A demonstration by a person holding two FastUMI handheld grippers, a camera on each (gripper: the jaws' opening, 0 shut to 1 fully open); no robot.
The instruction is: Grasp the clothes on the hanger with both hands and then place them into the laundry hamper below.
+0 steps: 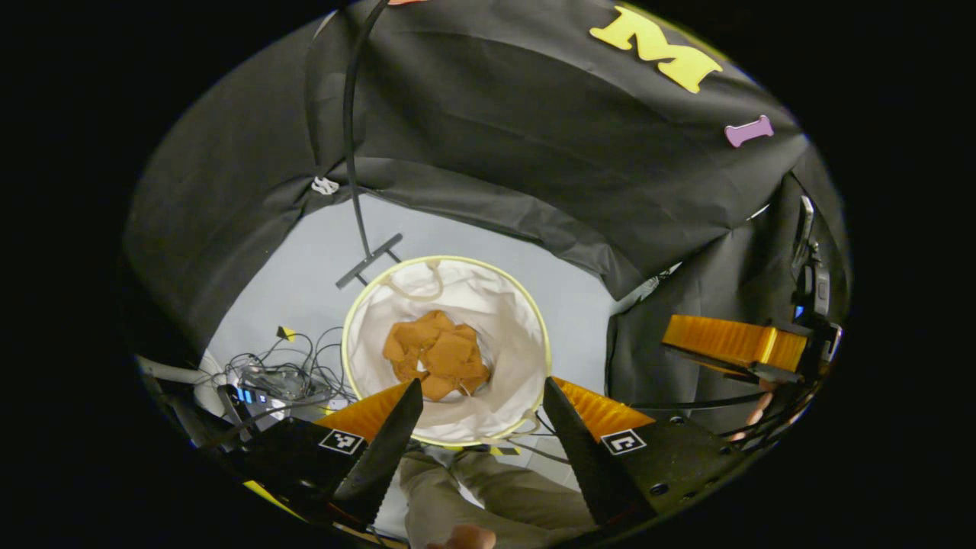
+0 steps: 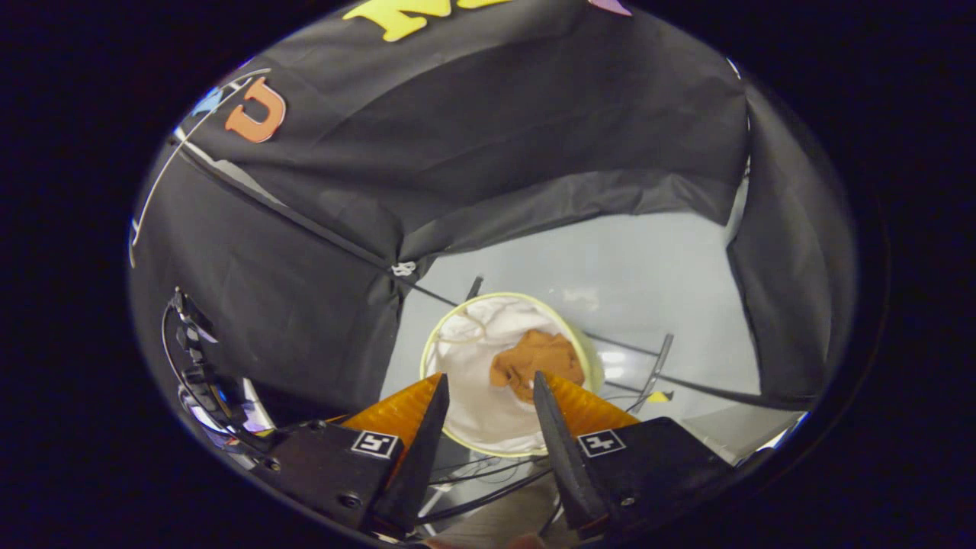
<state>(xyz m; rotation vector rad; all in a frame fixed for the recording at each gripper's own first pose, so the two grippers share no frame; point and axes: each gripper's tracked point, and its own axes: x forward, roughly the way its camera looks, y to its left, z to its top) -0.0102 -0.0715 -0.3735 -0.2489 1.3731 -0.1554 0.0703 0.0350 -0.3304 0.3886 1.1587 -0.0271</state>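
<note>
The orange clothes (image 1: 437, 352) lie crumpled at the bottom of the white laundry hamper (image 1: 496, 301), which has a yellow-green rim and stands on the pale floor. My left gripper (image 1: 482, 385) hangs above the hamper's near rim, open, with nothing between its fingers. The right gripper (image 1: 717, 347) shows off to the right at about the same height. In the right gripper view the clothes (image 2: 537, 362) sit inside the hamper (image 2: 469, 358), and my right gripper (image 2: 490, 379) is open and empty above it.
The black rack pole (image 1: 349, 137) rises behind the hamper from its base foot (image 1: 370, 259). Cables and a power strip (image 1: 267, 377) lie on the floor to the left. A person's trouser legs (image 1: 488, 496) are just below my fingers. More rack feet (image 2: 659, 366) lie right of the hamper.
</note>
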